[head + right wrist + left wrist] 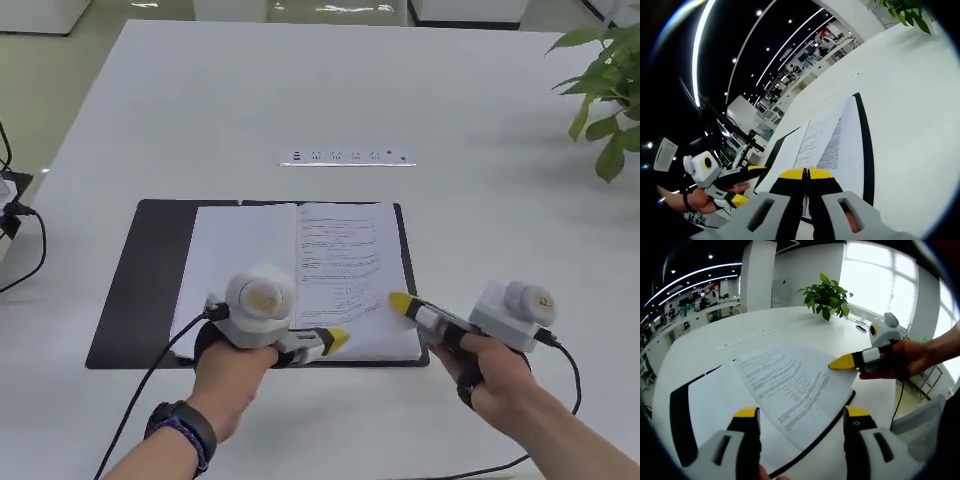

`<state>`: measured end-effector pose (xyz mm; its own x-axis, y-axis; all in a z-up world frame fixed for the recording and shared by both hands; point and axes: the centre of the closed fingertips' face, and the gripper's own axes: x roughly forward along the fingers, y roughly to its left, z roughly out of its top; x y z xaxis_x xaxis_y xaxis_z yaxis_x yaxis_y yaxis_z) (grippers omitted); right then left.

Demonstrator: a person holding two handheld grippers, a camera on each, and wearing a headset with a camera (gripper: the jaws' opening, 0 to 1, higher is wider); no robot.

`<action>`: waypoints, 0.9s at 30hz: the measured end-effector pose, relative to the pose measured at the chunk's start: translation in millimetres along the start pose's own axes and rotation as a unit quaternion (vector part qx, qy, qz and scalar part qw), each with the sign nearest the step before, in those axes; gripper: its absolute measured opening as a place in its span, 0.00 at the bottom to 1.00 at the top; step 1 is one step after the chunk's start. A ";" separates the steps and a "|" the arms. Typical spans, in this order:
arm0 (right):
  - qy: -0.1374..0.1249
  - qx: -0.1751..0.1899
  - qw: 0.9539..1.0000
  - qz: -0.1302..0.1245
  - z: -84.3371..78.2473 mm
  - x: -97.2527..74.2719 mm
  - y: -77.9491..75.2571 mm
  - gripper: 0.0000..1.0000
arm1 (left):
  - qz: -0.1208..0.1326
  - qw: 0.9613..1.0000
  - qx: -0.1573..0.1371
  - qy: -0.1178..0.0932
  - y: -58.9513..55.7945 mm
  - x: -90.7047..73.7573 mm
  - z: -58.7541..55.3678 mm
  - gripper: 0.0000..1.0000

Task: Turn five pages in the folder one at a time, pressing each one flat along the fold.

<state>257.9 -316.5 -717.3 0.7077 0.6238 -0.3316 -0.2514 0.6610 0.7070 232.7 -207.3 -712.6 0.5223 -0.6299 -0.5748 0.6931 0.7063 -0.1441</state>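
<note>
The black folder [150,290] lies open on the white table, with a blank left page [235,260] and a printed right page [345,260]. My left gripper [335,340] hovers at the folder's near edge, below the fold. Its jaws stand open in the left gripper view [802,412], with nothing between them. My right gripper [400,303] is shut, its yellow tip at the lower outer edge of the printed page [785,380]. The same tip [840,361] touches that edge; I cannot tell whether paper is pinched. In the right gripper view its closed tips [807,175] point along the page [840,140].
A white power strip [347,157] is set into the table beyond the folder. A potted plant [605,90] stands at the far right. A black cable [25,250] hangs off the table's left edge. Bare tabletop surrounds the folder.
</note>
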 end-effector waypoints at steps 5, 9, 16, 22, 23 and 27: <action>-0.008 -0.006 1.000 0.008 3.9 3.5 12.7 0.00 | 0.018 0.999 -0.031 -0.013 10.9 -16.6 0.2 0.69; -0.015 -0.008 1.000 0.015 5.9 8.7 27.7 0.00 | 0.024 0.999 -0.022 -0.017 20.6 -29.1 2.8 0.71; -0.015 -0.016 0.999 0.029 -2.1 19.5 51.4 0.00 | 0.044 0.998 -0.032 -0.039 39.6 -56.7 9.1 0.72; -0.010 -0.021 0.999 0.044 -8.3 34.5 73.2 0.00 | 0.061 0.996 -0.037 -0.052 53.3 -80.6 6.7 0.72; -0.010 -0.022 0.999 0.046 -8.8 36.5 76.4 0.00 | 0.064 0.996 -0.037 -0.054 55.4 -84.0 6.1 0.72; -0.008 -0.027 0.998 0.055 -10.8 47.5 90.4 0.00 | 0.074 0.995 -0.045 -0.058 67.1 -99.4 2.3 0.73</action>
<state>261.7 -222.6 -675.8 0.6838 0.6878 -0.2436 -0.3635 0.6106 0.7036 228.4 -98.0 -663.3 0.6719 -0.5468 -0.4995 0.5603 0.8164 -0.1399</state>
